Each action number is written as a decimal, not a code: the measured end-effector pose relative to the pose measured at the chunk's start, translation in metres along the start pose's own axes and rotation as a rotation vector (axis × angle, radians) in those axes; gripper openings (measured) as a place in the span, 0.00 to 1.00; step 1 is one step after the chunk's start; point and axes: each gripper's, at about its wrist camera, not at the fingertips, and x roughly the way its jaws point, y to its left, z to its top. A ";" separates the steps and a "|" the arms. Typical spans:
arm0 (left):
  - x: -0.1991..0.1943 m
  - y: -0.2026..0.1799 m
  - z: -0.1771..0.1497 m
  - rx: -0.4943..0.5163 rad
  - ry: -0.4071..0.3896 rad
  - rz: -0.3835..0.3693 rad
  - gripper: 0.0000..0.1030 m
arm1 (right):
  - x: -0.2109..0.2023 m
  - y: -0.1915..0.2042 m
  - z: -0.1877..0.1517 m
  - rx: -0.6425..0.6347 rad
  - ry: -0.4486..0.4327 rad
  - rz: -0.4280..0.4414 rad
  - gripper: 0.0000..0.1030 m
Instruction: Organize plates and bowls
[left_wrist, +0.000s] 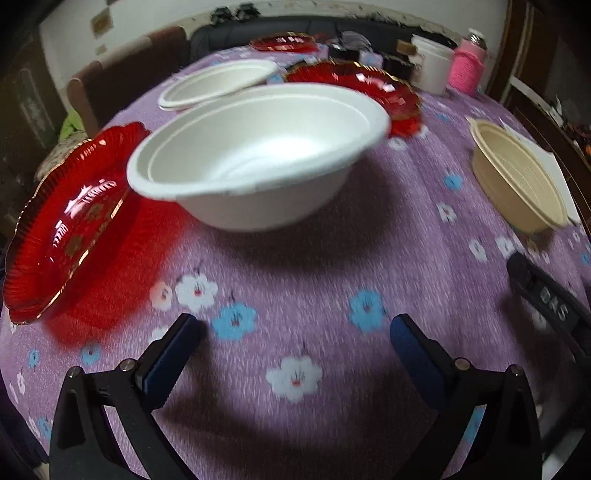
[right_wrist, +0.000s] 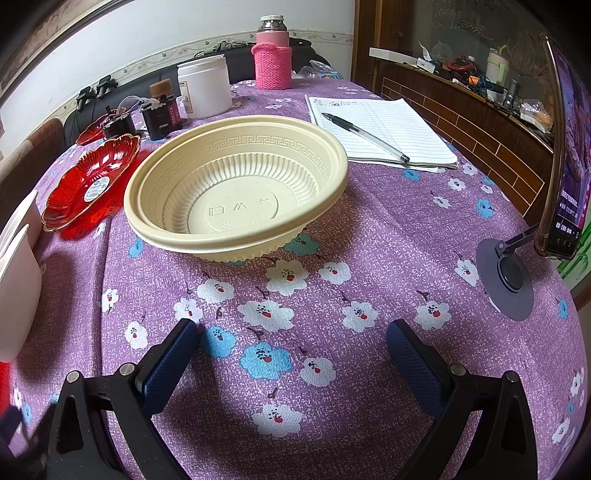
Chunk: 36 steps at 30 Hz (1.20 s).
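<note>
Ahead of your left hand-held gripper, wide open and empty: two nested white bowls, three red plates. Ahead of your right hand-held gripper, equally open: one empty beige bowl.

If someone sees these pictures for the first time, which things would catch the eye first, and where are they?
The big white bowl stands out first, in the middle of the purple flowered tablecloth ahead of the open left gripper. A shiny red plate lies to its left. In the right wrist view, a cream plastic bowl sits ahead of the open right gripper.

White bowls, red plates, beige bowl, upright.
</note>
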 end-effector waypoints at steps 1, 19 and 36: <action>-0.004 -0.001 -0.004 0.021 0.019 -0.030 1.00 | -0.001 0.000 0.000 -0.012 0.014 0.010 0.99; -0.200 0.230 -0.026 -0.082 -0.508 -0.116 1.00 | -0.126 0.066 0.001 -0.210 -0.142 0.325 0.81; -0.044 0.312 0.071 -0.188 -0.155 -0.130 0.73 | -0.073 0.254 -0.063 -0.238 0.299 0.727 0.60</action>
